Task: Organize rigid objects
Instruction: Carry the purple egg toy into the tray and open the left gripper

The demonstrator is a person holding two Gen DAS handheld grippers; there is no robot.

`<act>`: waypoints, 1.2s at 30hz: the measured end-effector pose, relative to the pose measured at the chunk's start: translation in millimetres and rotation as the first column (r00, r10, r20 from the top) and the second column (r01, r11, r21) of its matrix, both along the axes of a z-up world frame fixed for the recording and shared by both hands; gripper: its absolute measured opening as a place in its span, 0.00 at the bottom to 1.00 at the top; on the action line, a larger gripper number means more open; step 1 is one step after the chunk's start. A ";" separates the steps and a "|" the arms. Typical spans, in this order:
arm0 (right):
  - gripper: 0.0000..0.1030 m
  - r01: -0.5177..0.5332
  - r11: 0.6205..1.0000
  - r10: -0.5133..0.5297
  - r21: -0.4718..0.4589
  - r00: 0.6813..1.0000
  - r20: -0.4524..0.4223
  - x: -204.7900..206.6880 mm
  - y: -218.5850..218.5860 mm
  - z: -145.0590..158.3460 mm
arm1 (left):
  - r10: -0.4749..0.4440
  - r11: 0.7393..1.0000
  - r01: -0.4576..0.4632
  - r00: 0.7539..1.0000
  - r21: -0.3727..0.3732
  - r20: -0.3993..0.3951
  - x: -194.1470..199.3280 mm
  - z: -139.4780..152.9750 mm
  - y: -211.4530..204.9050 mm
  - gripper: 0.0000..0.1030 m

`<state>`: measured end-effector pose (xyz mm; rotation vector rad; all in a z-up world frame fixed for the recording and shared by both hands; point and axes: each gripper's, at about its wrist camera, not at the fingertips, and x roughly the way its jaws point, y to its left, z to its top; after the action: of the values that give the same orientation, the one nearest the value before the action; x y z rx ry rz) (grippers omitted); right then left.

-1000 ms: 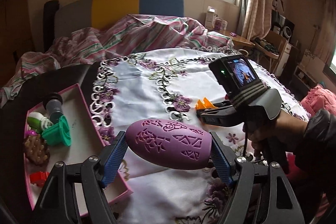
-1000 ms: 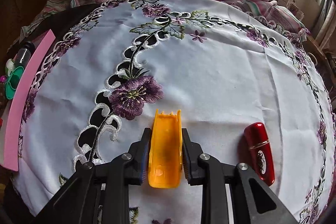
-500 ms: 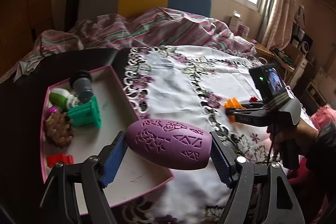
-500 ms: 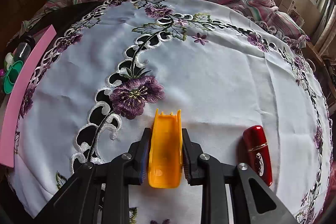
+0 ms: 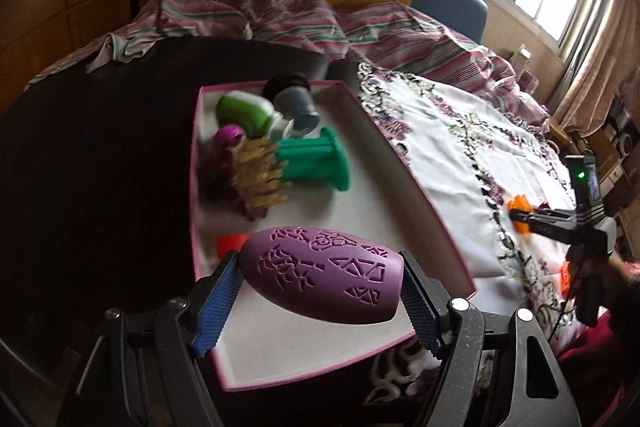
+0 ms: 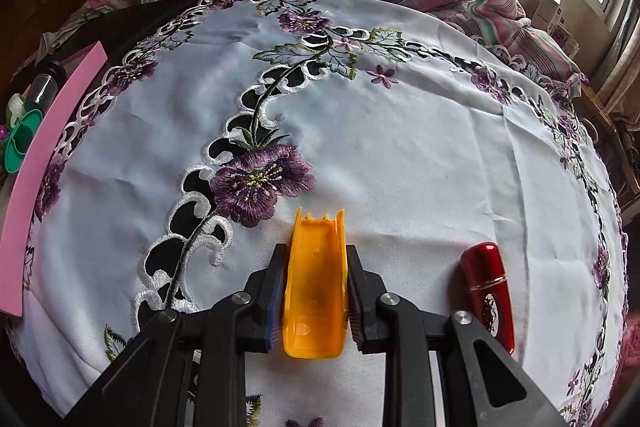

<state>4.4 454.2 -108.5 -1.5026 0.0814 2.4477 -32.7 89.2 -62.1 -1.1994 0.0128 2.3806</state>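
The purple patterned shell [image 5: 322, 273], egg-shaped with cut-out triangles and scrollwork, sits crosswise between the blue ribbed pads [image 5: 218, 301] of the left gripper [image 5: 320, 301], both pads pressed to its ends. It hangs above the near half of the pink-rimmed tray [image 5: 420, 195]. A second ago the same shell was over the embroidered tablecloth [image 6: 400, 147] with the tray off to the left; half a second ago it had reached the tray's near corner. The grip on it is unchanged.

In the tray lie a red piece [image 5: 232, 241] just behind the shell, a brown spiky piece [image 5: 256, 173], a green flanged spool [image 5: 320, 159], a green-and-white container [image 5: 248, 113], a grey cap-topped bottle [image 5: 294, 99] and a small magenta item [image 5: 230, 135]. These are blurred by camera motion.

The right gripper [image 6: 314, 301] is level and low over the cloth, closed narrowly on an orange channel-shaped piece [image 6: 316, 287] whose far end projects past the fingertips. Its position matches both earlier frames. A red glossy capsule [image 6: 488, 287] lies on the cloth just to its right, apart from the fingers. The capsule carries a small dark emblem, not legible. No readable writing is visible elsewhere.
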 end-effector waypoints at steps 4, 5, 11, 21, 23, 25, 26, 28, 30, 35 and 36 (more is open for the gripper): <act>0.25 -0.002 1.000 0.002 0.008 1.000 0.003 0.0 -0.8 0.1 | 0.013 0.999 -0.012 1.000 -0.029 0.012 -2.9 -12.1 -7.5 0.74; 0.25 -0.002 1.000 0.002 0.008 1.000 0.004 0.0 -1.0 0.1 | 0.010 0.999 -0.010 1.000 -0.040 0.013 -4.3 -14.7 -7.0 0.74; 0.25 -0.002 1.000 0.001 0.008 1.000 0.005 0.2 -0.7 -0.1 | -0.021 0.996 0.022 1.000 -0.086 0.006 -3.0 -25.9 -2.1 0.75; 0.25 -0.004 1.000 0.004 0.015 1.000 0.008 0.9 -0.8 0.3 | -0.040 0.992 0.037 0.999 -0.124 -0.026 3.0 -27.1 1.2 0.75; 0.25 -0.005 1.000 0.004 0.015 1.000 0.008 0.8 -0.8 0.2 | -0.027 0.993 0.023 0.999 -0.119 -0.030 3.9 -24.1 0.8 0.75; 0.25 -0.006 1.000 0.005 0.018 1.000 0.010 0.8 -0.9 0.3 | -0.024 0.992 0.019 0.999 -0.122 -0.041 4.3 -21.3 1.2 0.76; 0.25 -0.007 1.000 0.007 0.020 1.000 0.011 1.3 -1.1 0.3 | -0.017 0.992 0.011 0.999 -0.129 -0.048 3.8 -20.3 1.0 0.76; 0.25 -0.006 1.000 0.006 0.022 1.000 0.011 1.8 -1.6 0.3 | -0.007 0.992 0.000 0.999 -0.128 -0.054 3.3 -17.4 0.2 0.76; 0.25 -0.005 1.000 0.005 0.022 1.000 0.011 1.1 -1.8 0.2 | 0.002 0.993 -0.010 0.998 -0.122 -0.065 3.6 -13.3 -2.0 0.77; 0.25 -0.004 1.000 0.003 0.021 1.000 0.011 1.4 -1.2 0.0 | 0.027 0.995 -0.036 0.996 -0.098 -0.087 2.8 -3.2 -8.6 0.79; 0.25 -0.002 1.000 0.002 0.020 1.000 0.012 0.7 -1.8 0.2 | 0.033 0.995 -0.041 0.996 -0.094 -0.086 2.3 -1.9 -10.1 0.79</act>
<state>5.1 452.4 -108.3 -1.5088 0.0532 2.4337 -30.4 79.2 -63.9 -1.1504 0.1340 2.4866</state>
